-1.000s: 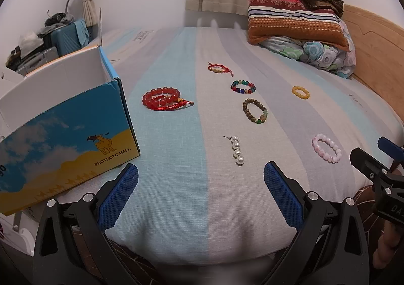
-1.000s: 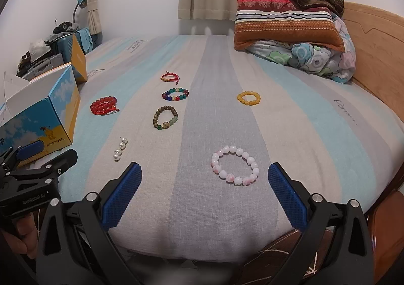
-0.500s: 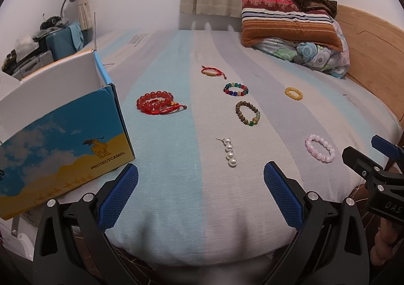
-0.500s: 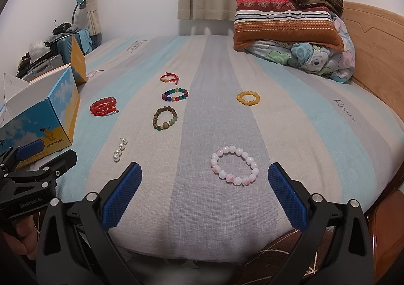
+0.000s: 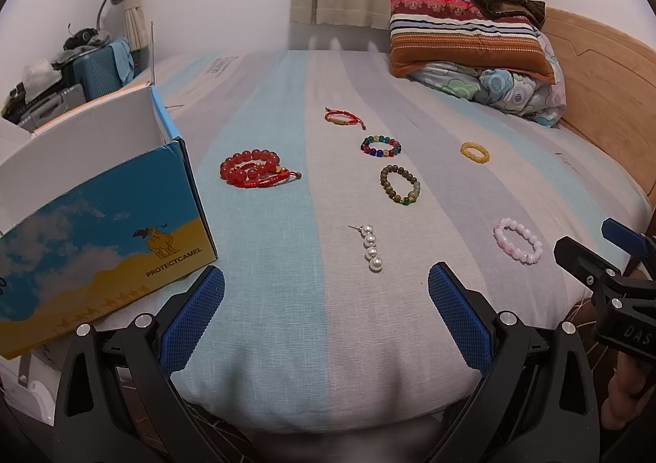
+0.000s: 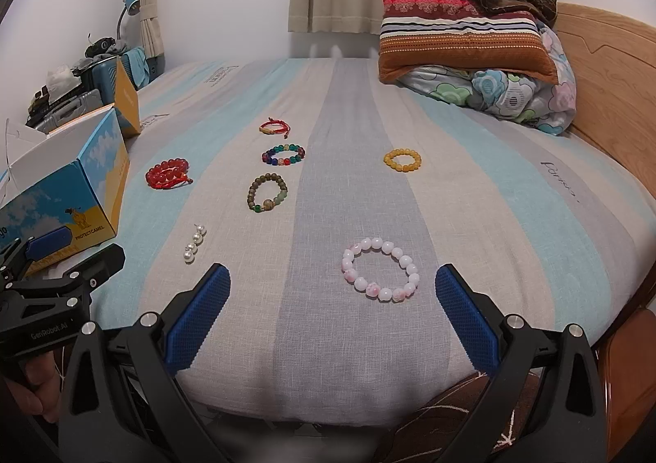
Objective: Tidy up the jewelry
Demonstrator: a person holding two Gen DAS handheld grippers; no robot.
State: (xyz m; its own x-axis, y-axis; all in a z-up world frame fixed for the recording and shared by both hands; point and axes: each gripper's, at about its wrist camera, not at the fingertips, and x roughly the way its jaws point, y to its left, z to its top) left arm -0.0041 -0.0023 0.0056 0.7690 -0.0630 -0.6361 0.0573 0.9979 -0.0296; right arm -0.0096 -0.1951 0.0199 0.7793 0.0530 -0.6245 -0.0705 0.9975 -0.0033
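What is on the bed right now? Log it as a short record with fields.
surface: striped bedsheet
container: open box at the left edge
jewelry loose on sheet: red bead bracelet; red cord bracelet; multicolour bracelet; brown bead bracelet; yellow bracelet; pink bracelet; pearl strand
left gripper: open, empty
right gripper: open, empty, nearest the pink bracelet
in box: cannot tell
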